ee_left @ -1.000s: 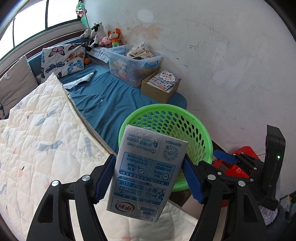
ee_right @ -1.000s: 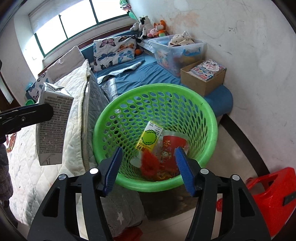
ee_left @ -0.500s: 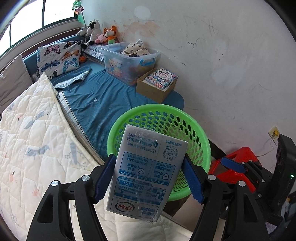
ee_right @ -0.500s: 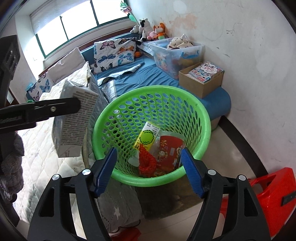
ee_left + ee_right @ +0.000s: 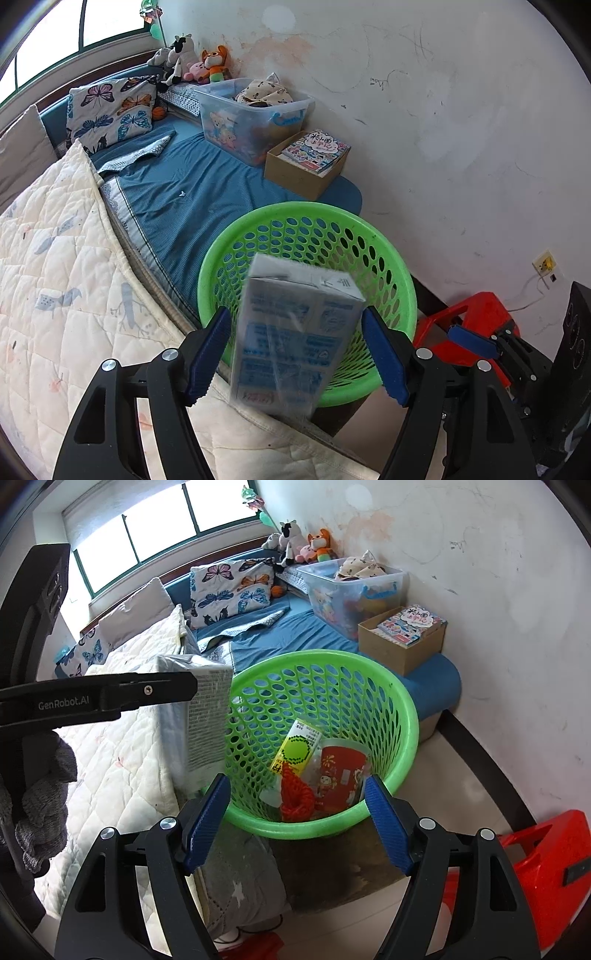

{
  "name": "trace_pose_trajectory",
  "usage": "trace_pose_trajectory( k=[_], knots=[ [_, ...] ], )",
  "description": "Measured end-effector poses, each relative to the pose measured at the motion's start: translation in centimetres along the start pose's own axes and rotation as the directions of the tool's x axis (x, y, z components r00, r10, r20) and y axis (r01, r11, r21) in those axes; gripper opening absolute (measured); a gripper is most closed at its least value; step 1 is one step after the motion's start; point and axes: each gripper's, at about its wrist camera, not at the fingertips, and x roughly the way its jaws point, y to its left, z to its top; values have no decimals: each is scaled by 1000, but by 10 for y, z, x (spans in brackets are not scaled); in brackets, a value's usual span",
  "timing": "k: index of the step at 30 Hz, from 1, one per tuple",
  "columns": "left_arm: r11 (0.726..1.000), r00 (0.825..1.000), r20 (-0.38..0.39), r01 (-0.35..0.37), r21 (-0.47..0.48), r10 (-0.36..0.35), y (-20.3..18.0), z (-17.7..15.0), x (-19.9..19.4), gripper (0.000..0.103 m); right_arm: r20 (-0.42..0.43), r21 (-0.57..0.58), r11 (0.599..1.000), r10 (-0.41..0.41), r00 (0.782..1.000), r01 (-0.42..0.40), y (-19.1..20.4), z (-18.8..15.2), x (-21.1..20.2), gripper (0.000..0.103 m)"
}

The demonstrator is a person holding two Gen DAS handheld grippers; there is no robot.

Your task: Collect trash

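A blue-and-white milk carton (image 5: 295, 332) sits between the fingers of my left gripper (image 5: 297, 354); the jaws have spread and gaps show on both sides of it. It tilts forward at the near rim of the green basket (image 5: 391, 266). From the right wrist view the carton (image 5: 207, 723) hangs at the left rim of the basket (image 5: 402, 716), under my left gripper's arm (image 5: 110, 698). My right gripper (image 5: 297, 823) is open and empty in front of the basket. Inside lie a yellow carton (image 5: 295, 749), a red cup (image 5: 340, 771) and a red net (image 5: 295, 801).
A quilted bed (image 5: 55, 277) lies left of the basket, with a blue mattress (image 5: 192, 199) behind. A cardboard box of books (image 5: 306, 166) and a clear toy bin (image 5: 255, 114) stand by the wall. A red stool (image 5: 546, 871) is at the right.
My left gripper has opened, and the carton has tipped forward toward the basket. Both grippers have drawn slightly closer to the basket.
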Motion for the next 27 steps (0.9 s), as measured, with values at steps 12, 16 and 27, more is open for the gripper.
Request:
trace_pose_trajectory(
  k=[12,16,27],
  knots=[
    [1000,999,40,-3,-13,3,11,-17,-30,80,14,-11,1000,17,1000,-17,12,-6,-12,76],
    [999,997,73,-38,-9,38,16,-30,-51,84,22,-27,1000,14,1000,-13,22,-9,-18,79],
    [987,973,169,-148,-56,156,47,-72,-116,88,41,-96,995,23,999,-19,66,-17,-38,86]
  ],
)
